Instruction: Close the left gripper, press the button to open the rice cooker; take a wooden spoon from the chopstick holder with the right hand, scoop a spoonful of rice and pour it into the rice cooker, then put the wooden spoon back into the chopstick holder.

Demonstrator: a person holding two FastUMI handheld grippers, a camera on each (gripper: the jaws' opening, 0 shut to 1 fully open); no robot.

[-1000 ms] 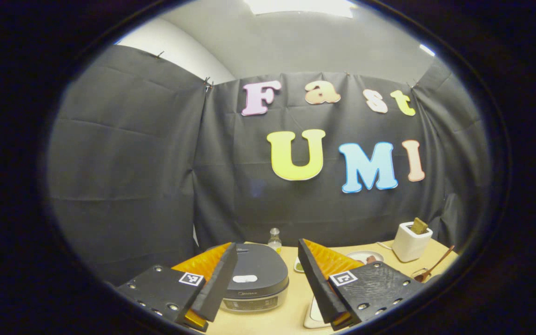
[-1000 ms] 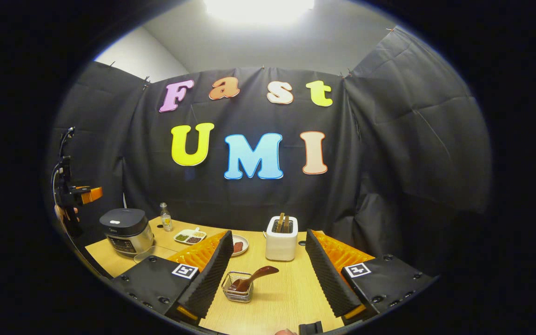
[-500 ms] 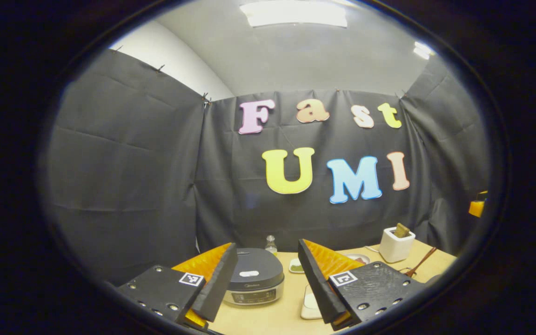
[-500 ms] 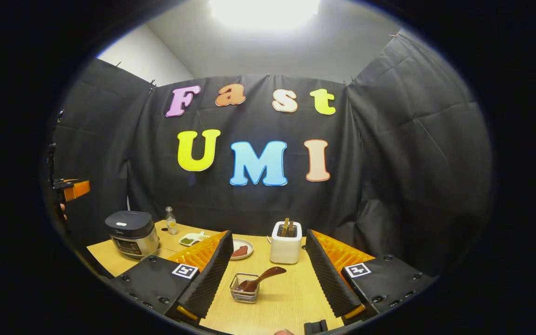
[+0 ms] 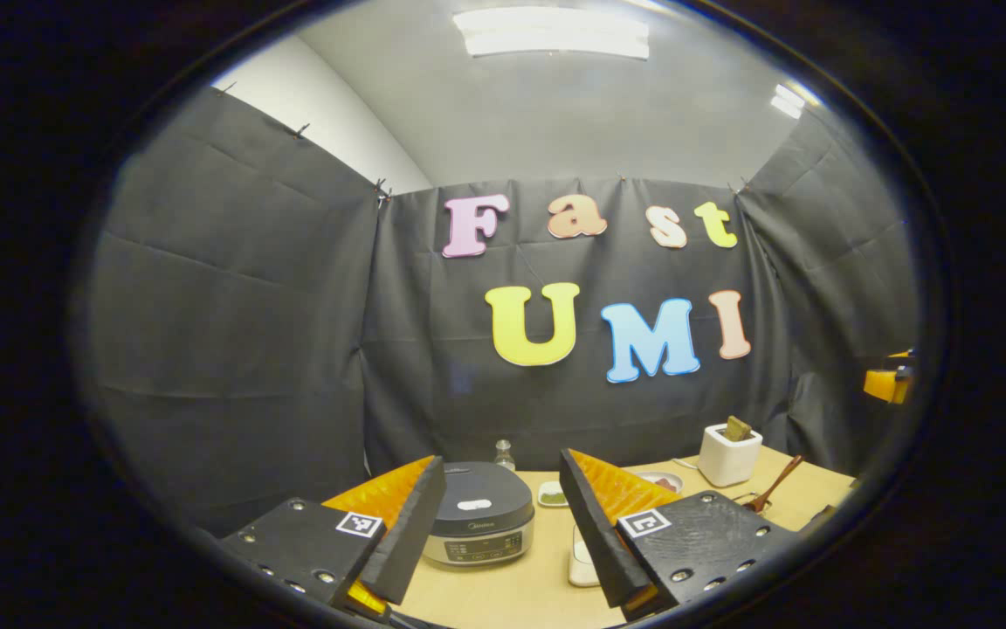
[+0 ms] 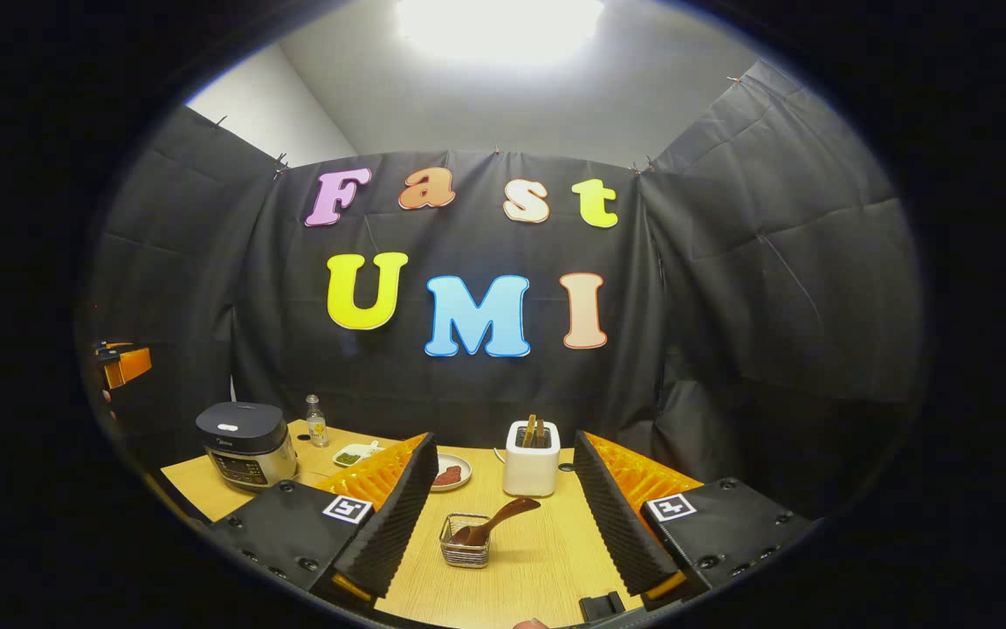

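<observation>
Left gripper (image 5: 503, 533): jaws wide apart, holding nothing, raised above the near edge of the worktop (image 5: 520, 594). Rice cooker (image 5: 478, 524) sits straight ahead between its fingers, near the worktop's left edge, lid down; the pale release button (image 5: 473, 504) is on the lid top. Step in hand looks like the first one: close the jaws fully, then come down with the joined tips square on that button. Press straight down, not at a slant, or the tips may slide off the smooth lid.

Right gripper (image 6: 503, 524): also wide open and empty, above the near edge. Just ahead of it, a wire basket (image 6: 465, 552) with the wooden spoon (image 6: 494, 520) leaning out, handle angled up to the right. White holder (image 6: 531, 469) with wooden sticks stands behind it, mid-worktop. Small dishes (image 6: 451, 473) and a bottle (image 6: 317, 421) sit toward the far edge, beside the cooker. Rice supply: can't tell which dish.
</observation>
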